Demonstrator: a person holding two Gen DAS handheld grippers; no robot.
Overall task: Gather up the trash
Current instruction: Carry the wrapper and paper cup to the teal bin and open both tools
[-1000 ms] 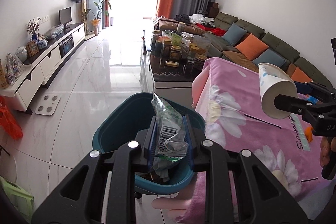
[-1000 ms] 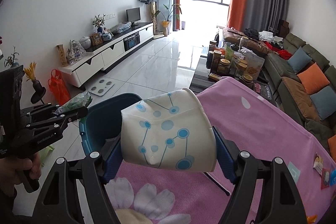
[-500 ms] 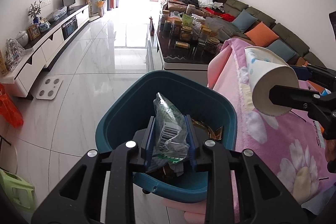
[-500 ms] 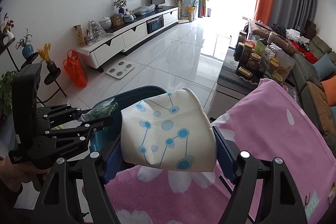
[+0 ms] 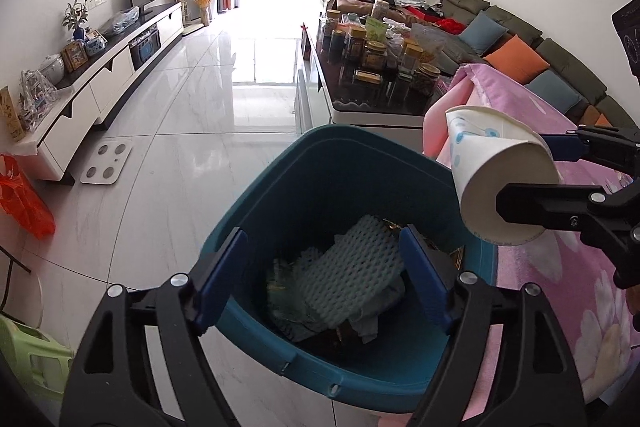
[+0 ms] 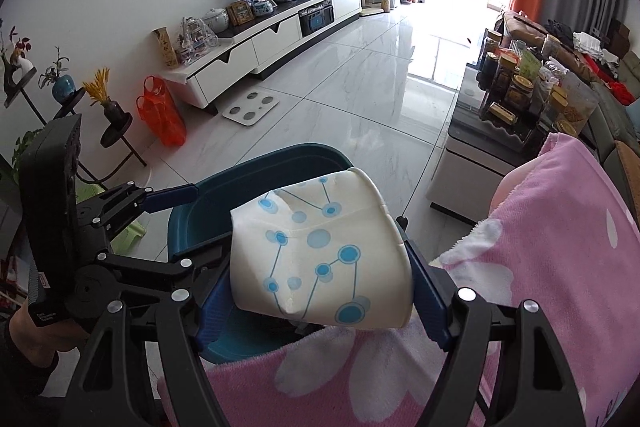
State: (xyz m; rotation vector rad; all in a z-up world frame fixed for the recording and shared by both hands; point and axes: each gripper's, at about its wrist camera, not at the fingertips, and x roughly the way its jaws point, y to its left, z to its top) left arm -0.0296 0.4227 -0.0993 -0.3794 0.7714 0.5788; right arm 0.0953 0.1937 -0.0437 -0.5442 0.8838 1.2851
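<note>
left gripper (image 5: 322,277) spread above bin (image 5: 304,163); right gripper (image 6: 320,273) clamps paper cup (image 6: 320,251).

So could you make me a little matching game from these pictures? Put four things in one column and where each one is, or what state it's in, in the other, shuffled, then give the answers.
Things
1. left hand-held gripper
2. paper cup
3. white foam netting
4. orange plastic bag

Places or states
A. lying inside the teal bin
B. on the floor by the white TV cabinet
C. open, holding nothing, above the bin
D. squeezed in the right hand-held gripper

Pairs: 1-C, 2-D, 3-A, 4-B
</note>
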